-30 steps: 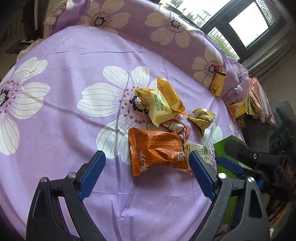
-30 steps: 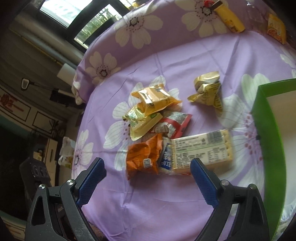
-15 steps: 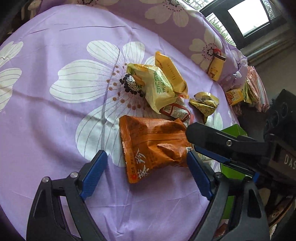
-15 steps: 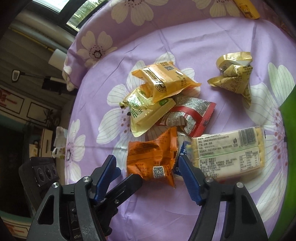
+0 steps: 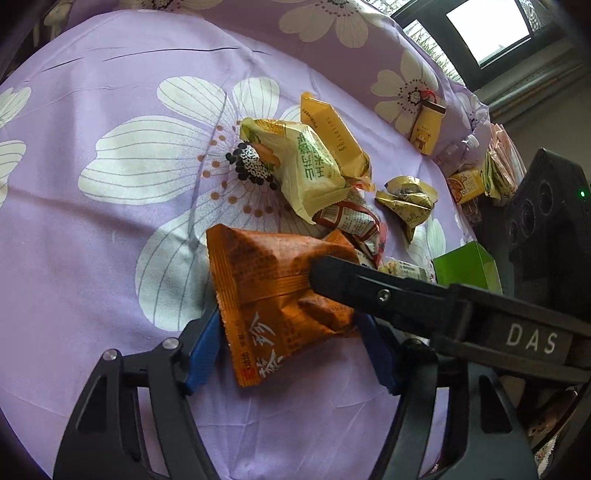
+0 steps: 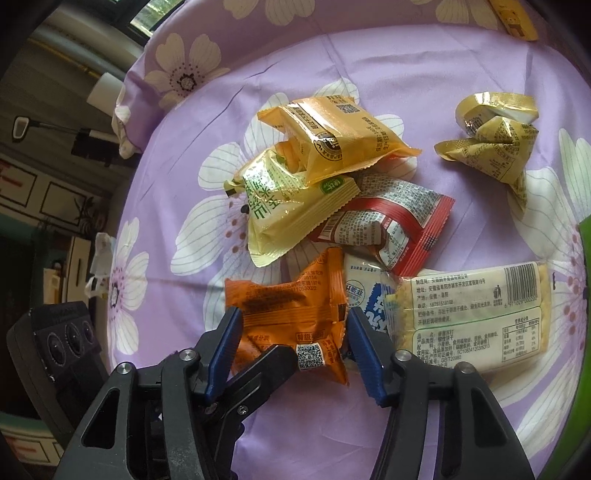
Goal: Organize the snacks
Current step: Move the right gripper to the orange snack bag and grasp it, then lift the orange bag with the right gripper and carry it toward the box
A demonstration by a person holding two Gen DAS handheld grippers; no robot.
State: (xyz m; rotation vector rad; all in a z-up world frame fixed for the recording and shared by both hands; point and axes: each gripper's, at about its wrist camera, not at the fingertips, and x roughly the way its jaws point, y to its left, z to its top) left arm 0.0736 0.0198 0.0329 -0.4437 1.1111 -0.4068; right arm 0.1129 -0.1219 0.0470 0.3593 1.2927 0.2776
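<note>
Where the pile of snacks lies, a lilac cloth (image 5: 110,229) printed with big white flowers is spread over a rounded surface; whether a bed or a counter is underneath cannot be told. Dark-framed windows (image 5: 487,33) are seen beyond its far edge, and dim furniture fills the left side of the right wrist view. At the near side of the pile an orange packet (image 5: 273,295) rests on the cloth, and both grippers are set around it. The left gripper (image 5: 291,350) is closing, its blue fingers (image 5: 201,354) lying against the packet's edge on one side and apparently on the other. The right gripper (image 6: 291,350) is closing too, its fingers (image 6: 225,350) pressed on the packet's two sides, with the wrapper puckered between them. A pale yellow packet (image 6: 291,210), a gold packet (image 6: 332,136) and a red-edged packet (image 6: 391,225) are heaped behind; a crumpled gold wrapper (image 6: 491,144) lies apart. A long cracker pack (image 6: 469,317) lies just beside the orange packet, partly covering a blue-and-white packet (image 6: 369,299). Only the edge of a green box (image 5: 465,266) is shown, cut off by the frame. The left gripper's right finger is partly hidden by the right gripper's black arm (image 5: 406,299).
</note>
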